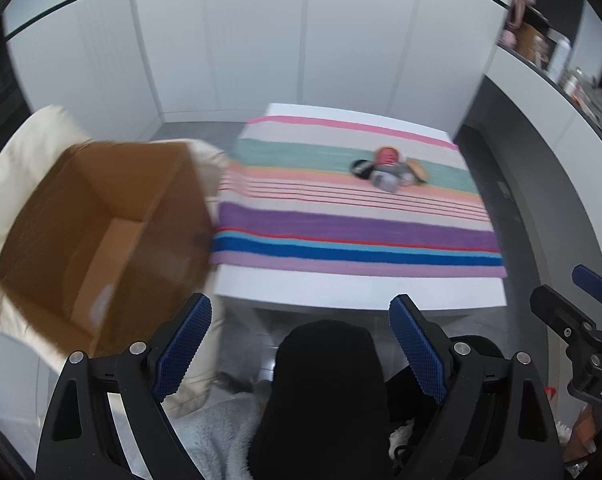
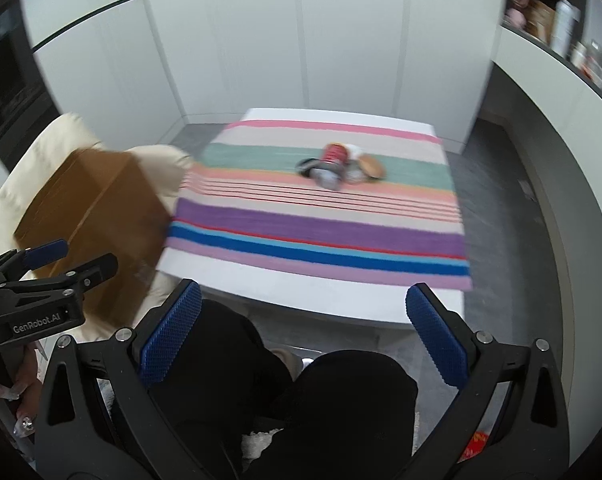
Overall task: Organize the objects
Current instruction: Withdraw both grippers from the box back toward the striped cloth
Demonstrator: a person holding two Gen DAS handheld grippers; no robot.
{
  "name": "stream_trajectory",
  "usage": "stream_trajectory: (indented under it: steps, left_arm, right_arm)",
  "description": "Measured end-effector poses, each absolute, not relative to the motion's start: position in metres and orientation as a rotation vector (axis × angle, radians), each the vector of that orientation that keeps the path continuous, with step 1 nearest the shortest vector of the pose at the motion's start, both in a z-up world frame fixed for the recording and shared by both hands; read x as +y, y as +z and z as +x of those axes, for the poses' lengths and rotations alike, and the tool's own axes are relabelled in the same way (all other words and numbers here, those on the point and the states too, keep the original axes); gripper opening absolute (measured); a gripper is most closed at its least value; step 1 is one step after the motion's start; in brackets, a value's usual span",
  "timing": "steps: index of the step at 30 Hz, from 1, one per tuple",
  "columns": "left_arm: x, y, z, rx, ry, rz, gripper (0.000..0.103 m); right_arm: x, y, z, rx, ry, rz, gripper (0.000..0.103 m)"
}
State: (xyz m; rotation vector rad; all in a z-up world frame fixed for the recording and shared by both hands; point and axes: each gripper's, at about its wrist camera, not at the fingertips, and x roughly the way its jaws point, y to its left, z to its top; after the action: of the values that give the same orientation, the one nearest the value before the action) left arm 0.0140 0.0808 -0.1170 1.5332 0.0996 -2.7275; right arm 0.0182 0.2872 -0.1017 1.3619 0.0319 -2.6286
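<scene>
A small cluster of objects (image 1: pixel 389 170) lies on the striped cloth (image 1: pixel 341 224) at the table's far side: a red can, a black round item, a grey item and a tan round one, all blurred. The same cluster (image 2: pixel 339 166) shows in the right wrist view. An open, empty cardboard box (image 1: pixel 101 232) sits on a cream cushion to the left, and its outer side (image 2: pixel 97 208) shows in the right view. My left gripper (image 1: pixel 301 356) is open and holds nothing, hanging over the person's dark-clad knees, short of the table. My right gripper (image 2: pixel 301 344) is open too, also short of the table.
The white table (image 1: pixel 341 292) stands before white cabinet doors (image 1: pixel 261 40). A curved counter with bottles and jars (image 1: pixel 561 60) runs along the right. The right gripper (image 1: pixel 581 312) shows at the left view's edge. The left gripper (image 2: pixel 53 276), held by a hand, shows at the right view's left.
</scene>
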Motion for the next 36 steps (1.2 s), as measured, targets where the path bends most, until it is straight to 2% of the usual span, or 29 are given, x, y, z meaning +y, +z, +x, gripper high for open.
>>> stream_trajectory:
  steps: [10, 18, 25, 36]
  left_arm:
    - [0.137, -0.125, -0.011, 0.023, -2.810, 1.621, 0.092]
    - [0.140, -0.135, -0.033, 0.036, -2.793, 1.648, 0.092]
    - [0.127, -0.156, -0.067, 0.040, -2.742, 1.639, 0.092]
    - [0.121, -0.212, -0.158, 0.161, -2.679, 1.744, 0.092]
  right_arm:
    - [0.354, -0.115, 0.012, -0.093, -2.722, 1.470, 0.103]
    - [0.368, -0.128, 0.000, -0.124, -2.794, 1.427, 0.103]
    - [0.379, -0.168, -0.040, -0.162, -2.797, 1.455, 0.103]
    - [0.383, -0.246, -0.137, -0.130, -2.721, 1.566, 0.103]
